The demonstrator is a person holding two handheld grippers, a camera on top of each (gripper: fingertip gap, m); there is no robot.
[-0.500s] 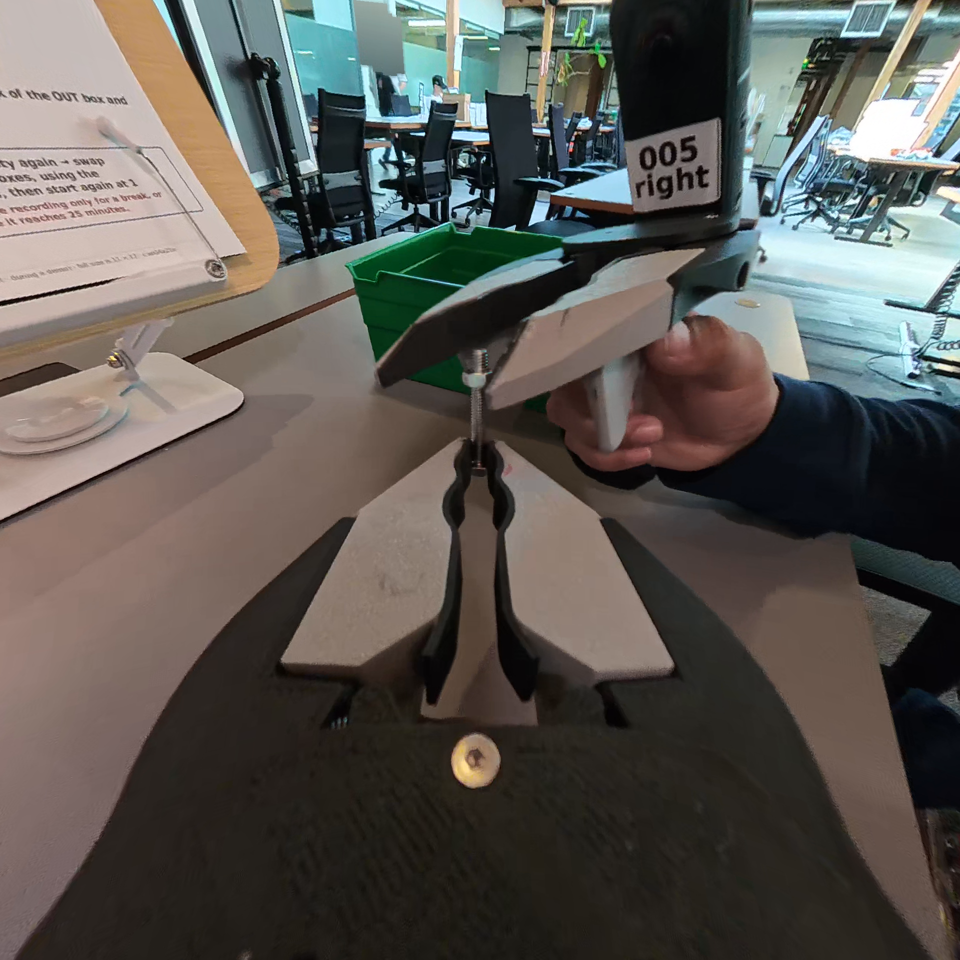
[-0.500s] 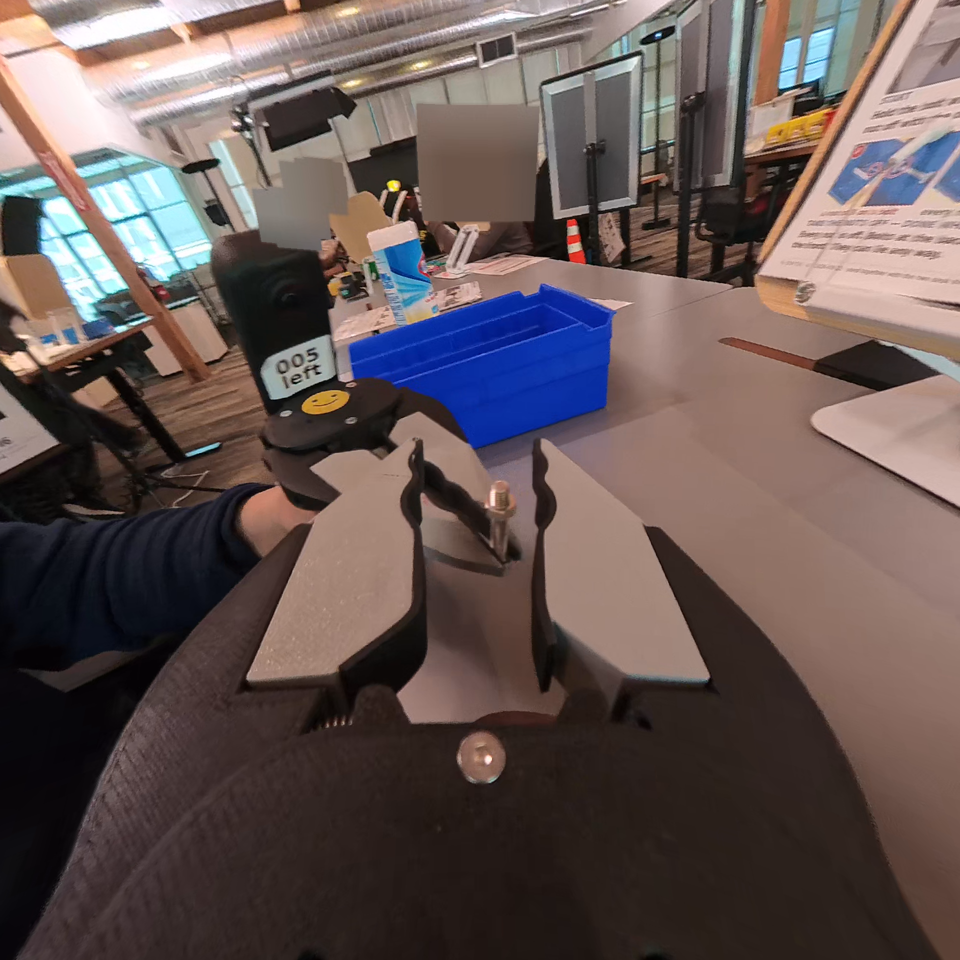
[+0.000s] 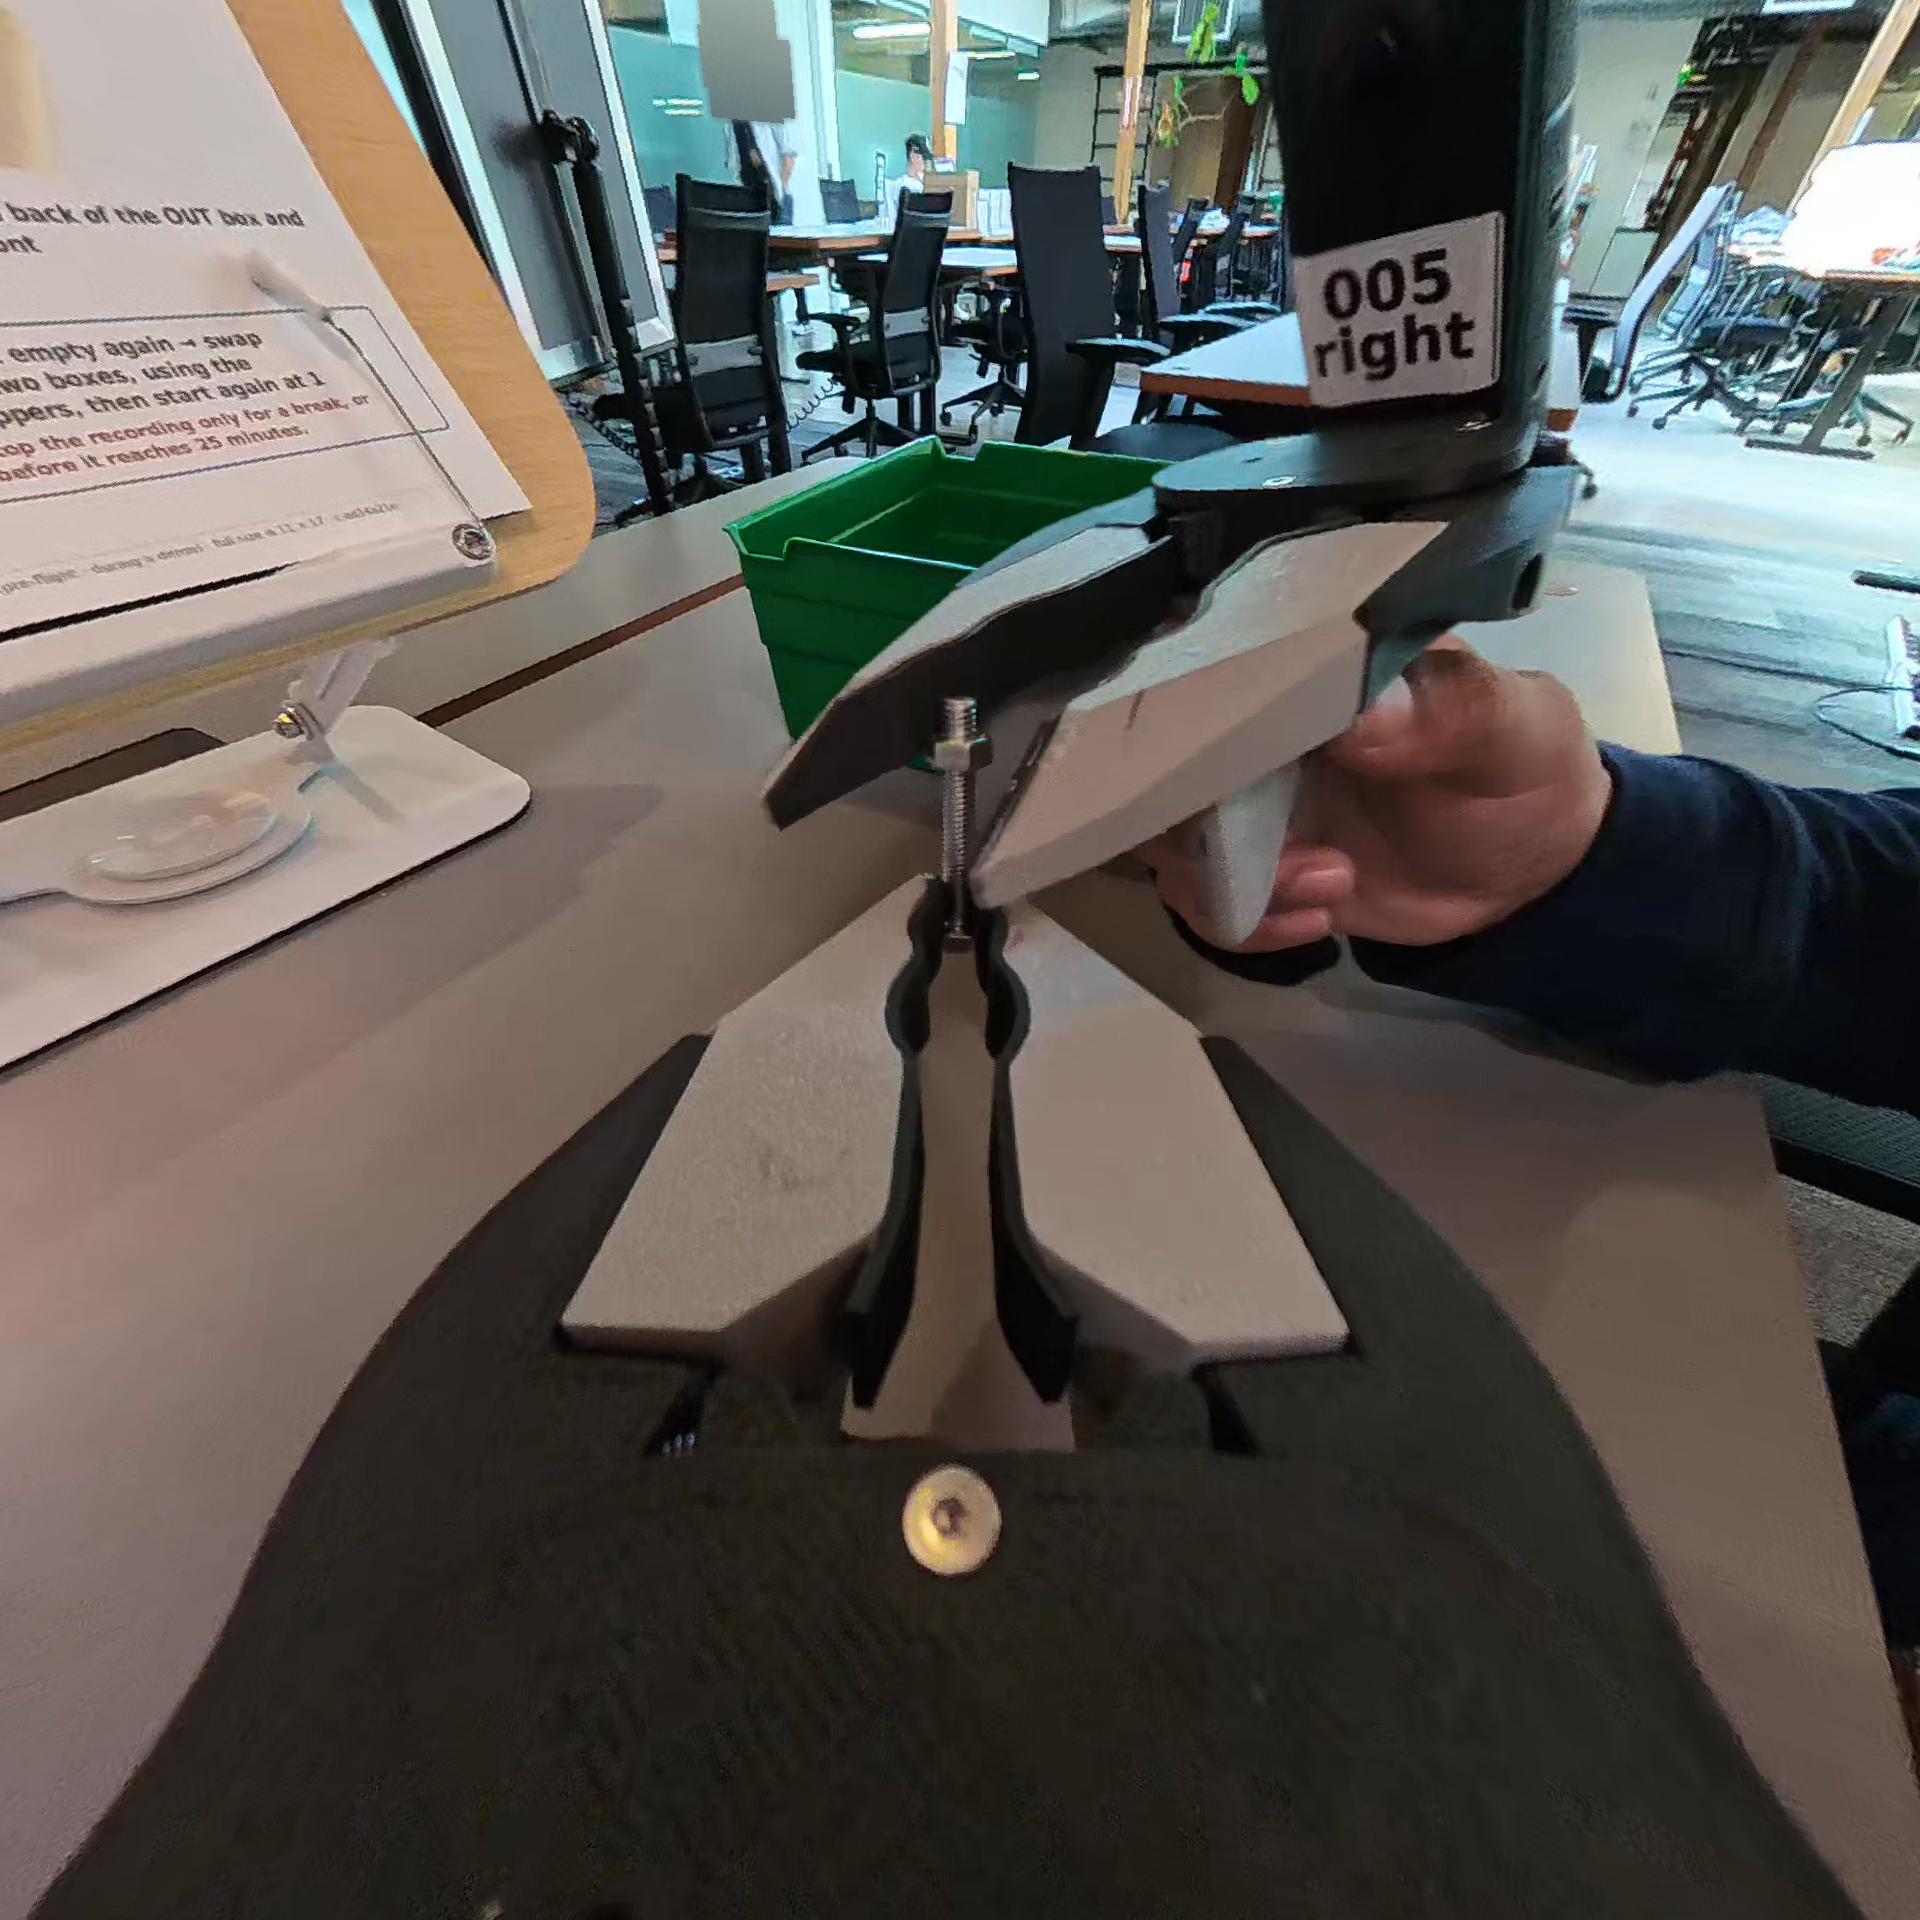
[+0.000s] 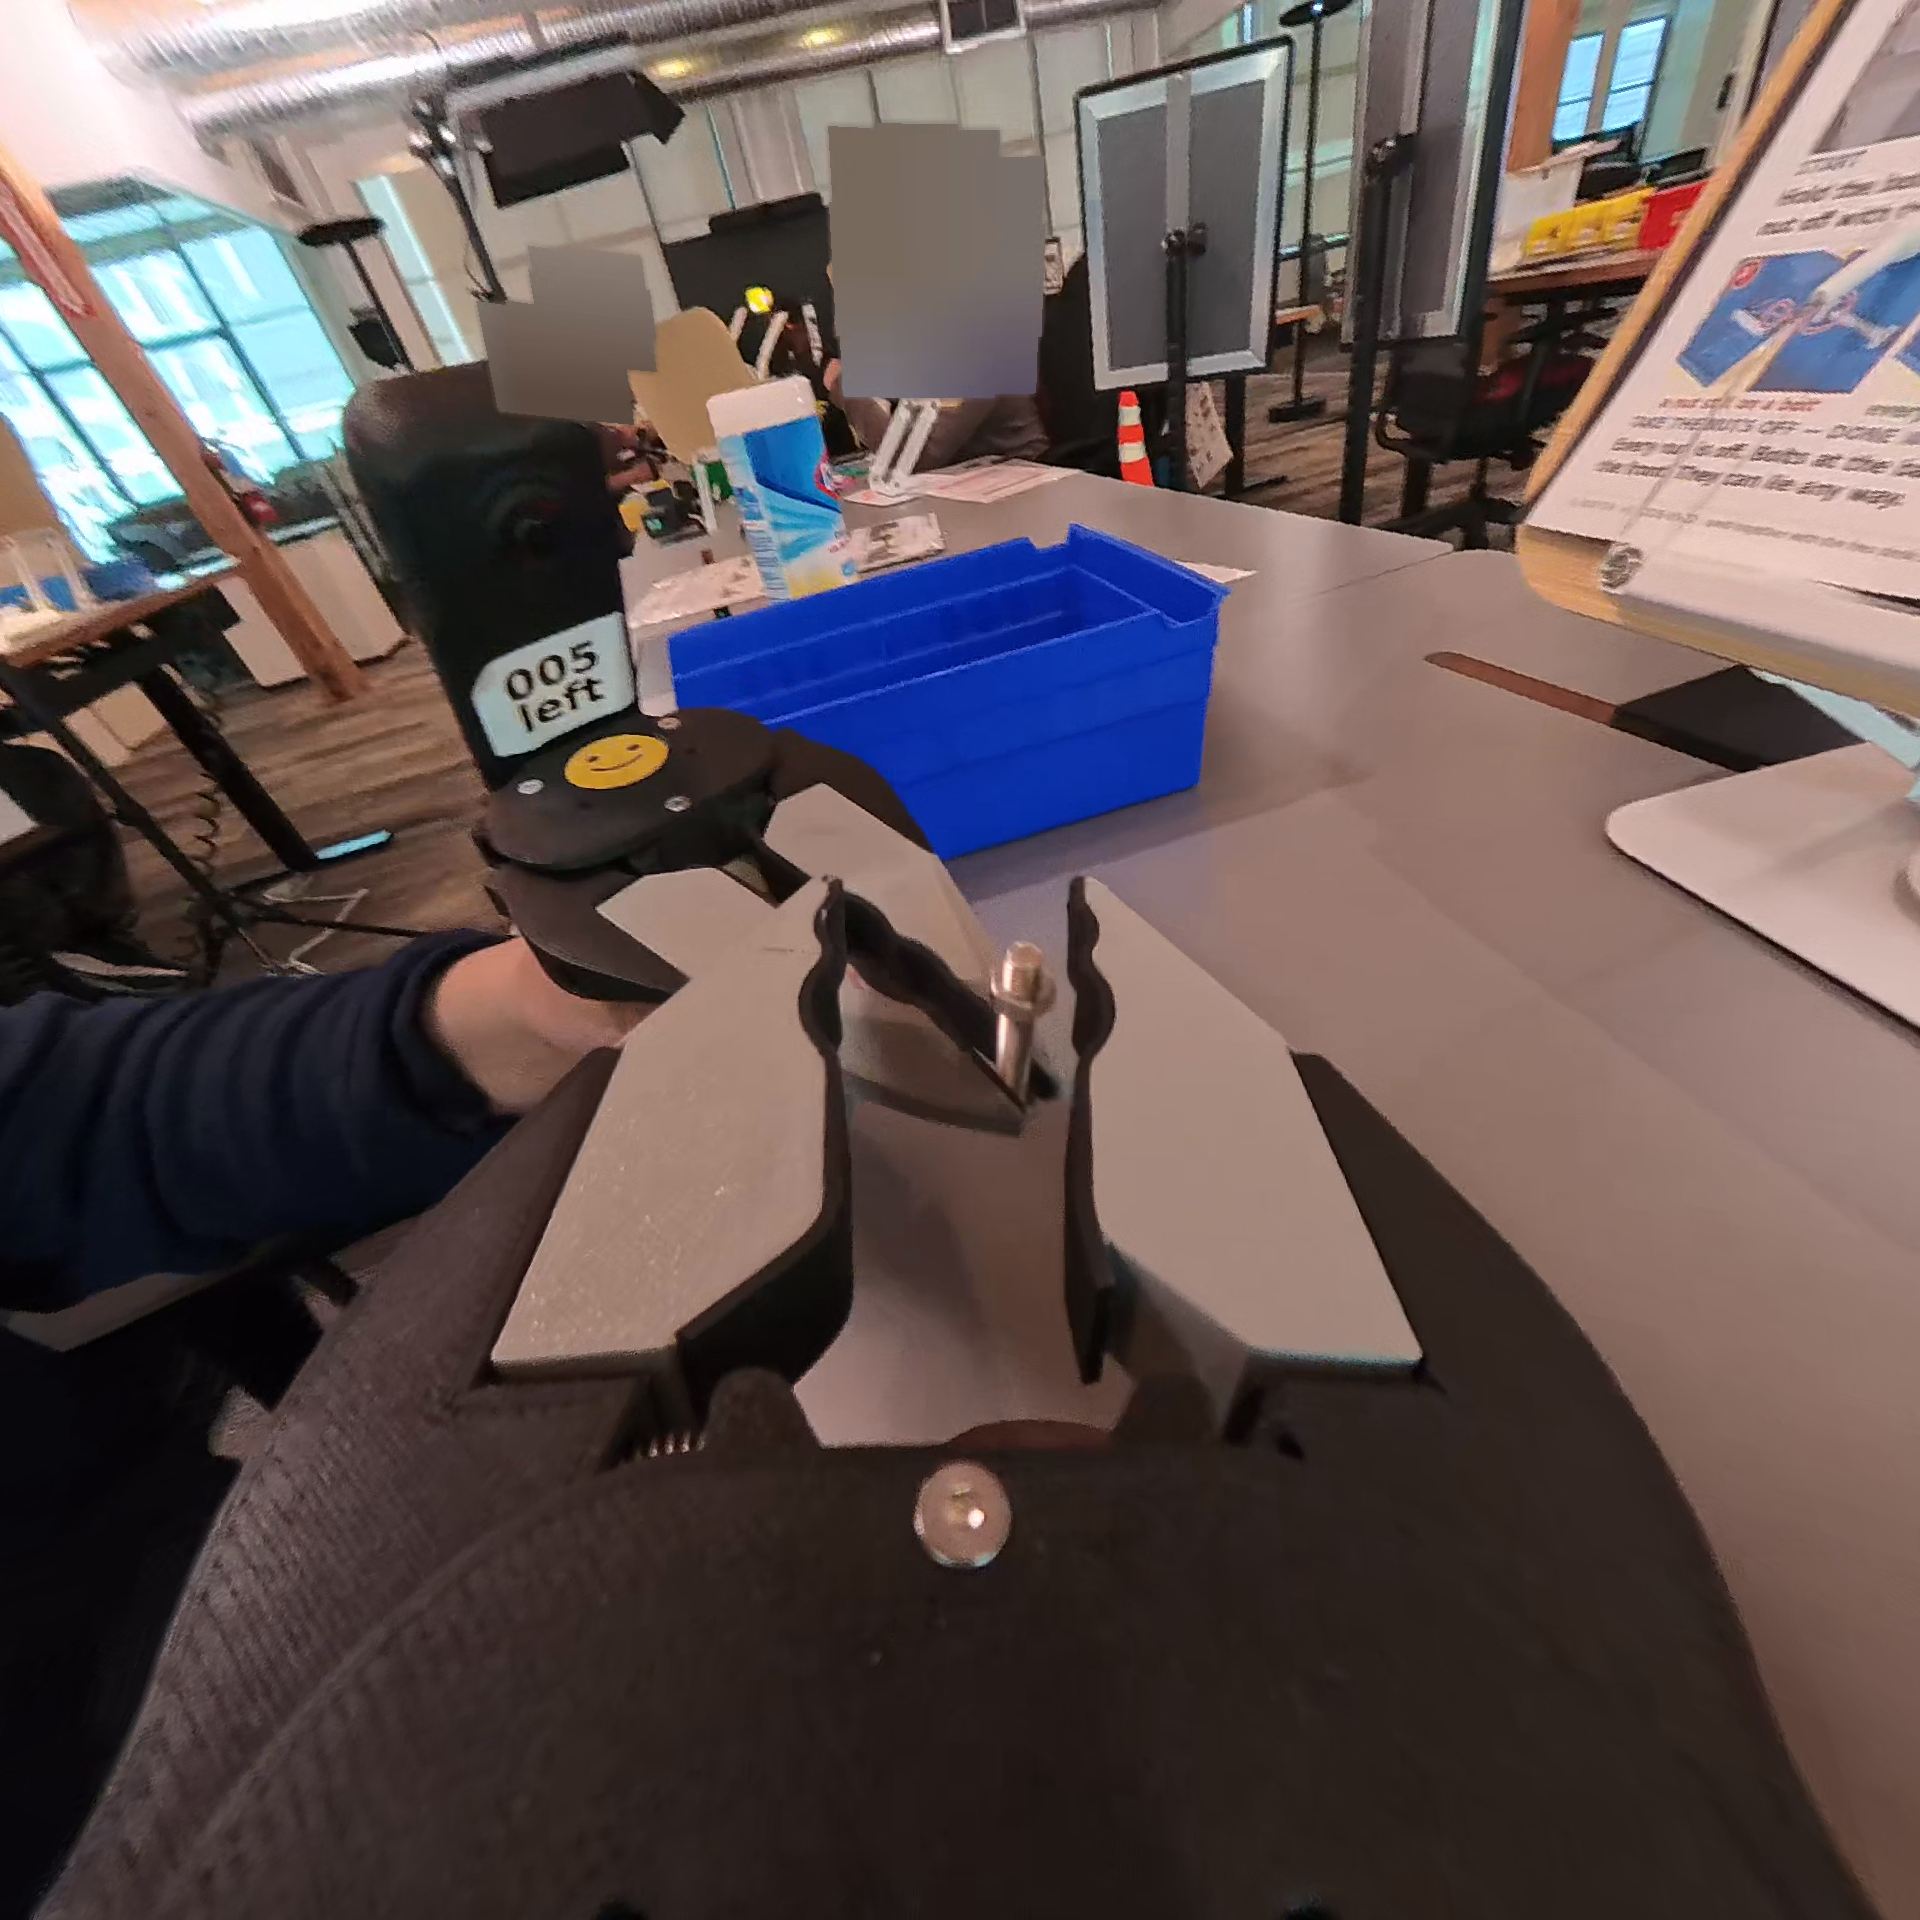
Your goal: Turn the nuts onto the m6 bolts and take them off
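A threaded M6 bolt [image 3: 956, 831] stands upright with a hex nut [image 3: 958, 750] near its top. My left gripper [image 3: 958, 920] is shut on the bolt's lower end. My right gripper [image 3: 878, 850] comes in from the right, held by a hand in a dark sleeve, with its jaws open on either side of the nut. In the right wrist view the right gripper [image 4: 956, 925] is open, and the bolt [image 4: 1010, 1039] and nut [image 4: 1023, 987] stand close to its right finger without being clamped. The left gripper [image 4: 1023, 1096] holds the bolt from the left there.
A green bin [image 3: 883, 540] sits on the grey table [image 3: 416, 1039] behind the grippers. A blue bin [image 4: 987, 707] sits ahead in the right wrist view, with a wipes canister [image 4: 779, 488] behind it. A sheet on a white stand [image 3: 208, 364] is at the table's side. The left gripper's tips are roughly 4 cm from the right gripper's.
My right gripper has dipped and tilted a little, so the bolt's top now shows above the nut. My left gripper still holds the bolt in the same place.
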